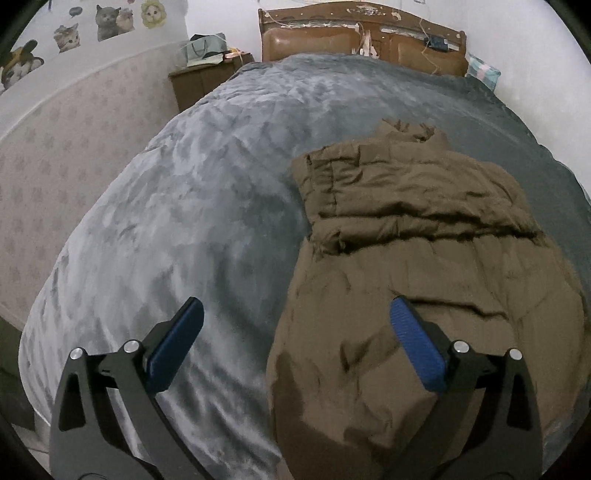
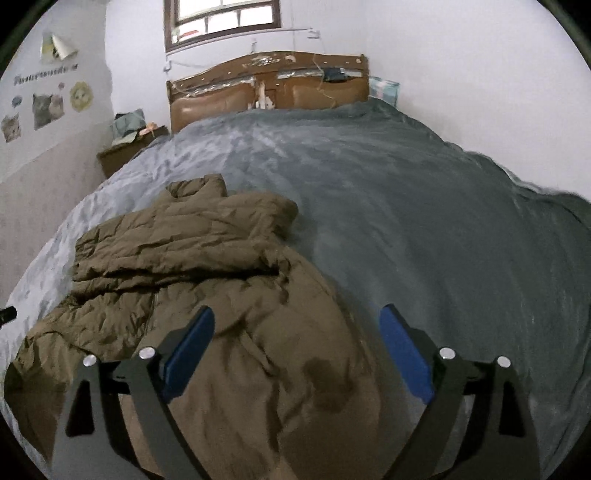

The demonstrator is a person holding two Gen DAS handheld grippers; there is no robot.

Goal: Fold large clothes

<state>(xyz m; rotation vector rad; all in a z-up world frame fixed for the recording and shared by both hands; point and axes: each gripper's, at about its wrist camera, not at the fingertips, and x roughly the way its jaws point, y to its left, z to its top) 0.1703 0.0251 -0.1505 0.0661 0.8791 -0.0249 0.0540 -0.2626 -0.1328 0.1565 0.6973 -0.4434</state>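
Left wrist view: grey bedspread point(image 1: 207, 192) covers the bed; wooden headboard point(image 1: 362, 37) top centre, cat stickers point(image 1: 107, 20) upper left. Nightstand point(image 1: 199, 83) carries a pale green bag point(image 1: 203, 50). Brown padded coat point(image 1: 417, 251) lies partly folded, lower right. Left gripper point(image 1: 295, 325) and right gripper point(image 2: 297, 332) both spread wide, grasping nothing.

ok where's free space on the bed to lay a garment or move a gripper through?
Free: the blanket between the brown jacket and the headboard, plus bare strips on both sides of the jacket, one toward the nightstand. Crowded: the near end, where the jacket lies bunched under both open grippers, left gripper and right gripper.
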